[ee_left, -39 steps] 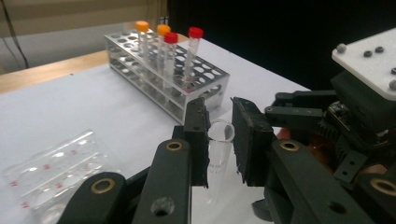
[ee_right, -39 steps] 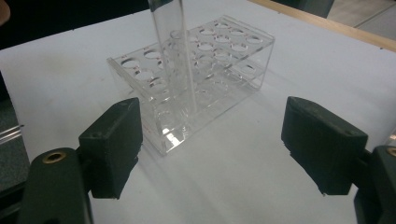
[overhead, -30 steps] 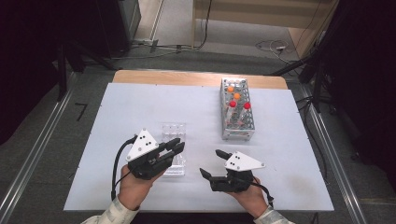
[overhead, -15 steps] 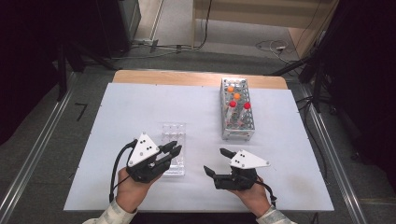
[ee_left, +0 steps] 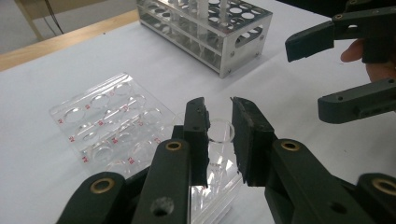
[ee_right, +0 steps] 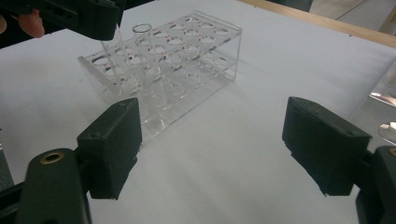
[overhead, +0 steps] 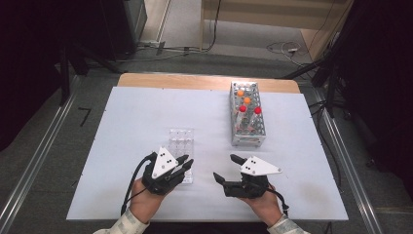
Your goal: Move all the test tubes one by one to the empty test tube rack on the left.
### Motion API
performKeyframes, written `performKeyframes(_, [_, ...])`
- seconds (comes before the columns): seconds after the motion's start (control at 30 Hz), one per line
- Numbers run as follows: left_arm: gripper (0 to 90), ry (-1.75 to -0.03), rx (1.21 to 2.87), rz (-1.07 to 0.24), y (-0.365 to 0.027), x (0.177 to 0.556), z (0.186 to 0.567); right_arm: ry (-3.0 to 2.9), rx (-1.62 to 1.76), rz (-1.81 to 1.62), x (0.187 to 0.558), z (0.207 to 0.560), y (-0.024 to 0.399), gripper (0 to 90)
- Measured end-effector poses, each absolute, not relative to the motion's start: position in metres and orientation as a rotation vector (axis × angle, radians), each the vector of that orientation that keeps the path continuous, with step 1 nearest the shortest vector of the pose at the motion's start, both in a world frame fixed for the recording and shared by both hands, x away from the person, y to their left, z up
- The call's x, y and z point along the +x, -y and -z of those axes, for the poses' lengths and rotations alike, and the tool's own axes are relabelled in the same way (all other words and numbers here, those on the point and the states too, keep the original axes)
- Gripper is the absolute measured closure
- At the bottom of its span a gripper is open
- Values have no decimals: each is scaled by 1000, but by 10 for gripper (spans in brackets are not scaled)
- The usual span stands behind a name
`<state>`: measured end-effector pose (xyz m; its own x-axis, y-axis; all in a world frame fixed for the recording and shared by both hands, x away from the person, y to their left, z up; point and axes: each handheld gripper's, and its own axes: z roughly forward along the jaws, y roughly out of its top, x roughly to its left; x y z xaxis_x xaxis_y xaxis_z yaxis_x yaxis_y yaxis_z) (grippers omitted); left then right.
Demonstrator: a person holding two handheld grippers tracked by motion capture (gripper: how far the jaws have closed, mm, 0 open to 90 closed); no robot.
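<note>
**Left gripper pinches a clear tube at the near end of the clear rack**

I hold my left gripper (ee_left: 219,135) low over the near end of the clear plastic rack (ee_left: 102,126), and its two black jaws are pressed in on a clear glass test tube (ee_left: 219,131). The tube's open rim shows right between the pads, and its body runs down from them into the rack below. From above, my left gripper (overhead: 184,162) covers the rack's near end (overhead: 180,141), with the rest of the rack stretching away ahead of it.

In the right gripper view, the same tube (ee_right: 113,49) hangs beneath the tip of my left gripper (ee_right: 100,21) at the rack's near corner, and a second clear tube (ee_right: 142,44) stands upright in a hole just beside it.

My right gripper (overhead: 229,168) rests on the white table (overhead: 146,112), off to the right of my left one and apart from the rack. Its jaws are spread wide with nothing between them, only bare table (ee_right: 233,154).

Farther ahead of my right gripper stands a metal rack (overhead: 248,117) carrying tubes with orange and red caps (overhead: 247,105), well apart from both grippers.
</note>
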<state>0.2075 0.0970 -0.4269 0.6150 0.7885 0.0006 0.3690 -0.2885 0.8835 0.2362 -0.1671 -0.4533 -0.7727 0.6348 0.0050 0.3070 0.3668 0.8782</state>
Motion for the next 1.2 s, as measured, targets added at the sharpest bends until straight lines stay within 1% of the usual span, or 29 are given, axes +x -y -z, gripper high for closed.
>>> performKeyframes(0.07, [752, -925, 1895, -552, -98, 208, 427, -2300, 828, -1366, 236, 454, 167, 185])
performKeyframes(0.13, [713, -930, 1888, -548, -98, 208, 427, -2302, 830, -1366, 236, 454, 167, 185])
performKeyframes(0.23, [712, -928, 1880, -546, -99, 207, 426, -2303, 829, -1365, 236, 454, 166, 185])
performKeyframes(0.33, [676, -927, 1875, -542, -99, 207, 424, -2304, 830, -1364, 236, 454, 166, 186])
performKeyframes(0.4, [626, -929, 1871, -550, -99, 206, 423, -2302, 833, -1363, 237, 454, 167, 187])
performKeyframes(0.53, [487, -953, 1840, -588, -100, 206, 421, -2295, 850, -1355, 239, 455, 169, 187])
performKeyframes(0.73, [350, -983, 1814, -626, -104, 207, 421, -2271, 877, -1345, 244, 455, 173, 190])
performKeyframes(0.97, [224, -1065, 1758, -636, -115, 214, 420, -2201, 959, -1309, 259, 454, 186, 200])
performKeyframes(1.1, [177, -1122, 1729, -625, -124, 220, 423, -2137, 1029, -1304, 270, 449, 197, 200])
performKeyframes(1.2, [159, -1158, 1697, -607, -132, 223, 425, -2073, 1078, -1288, 281, 444, 205, 200])
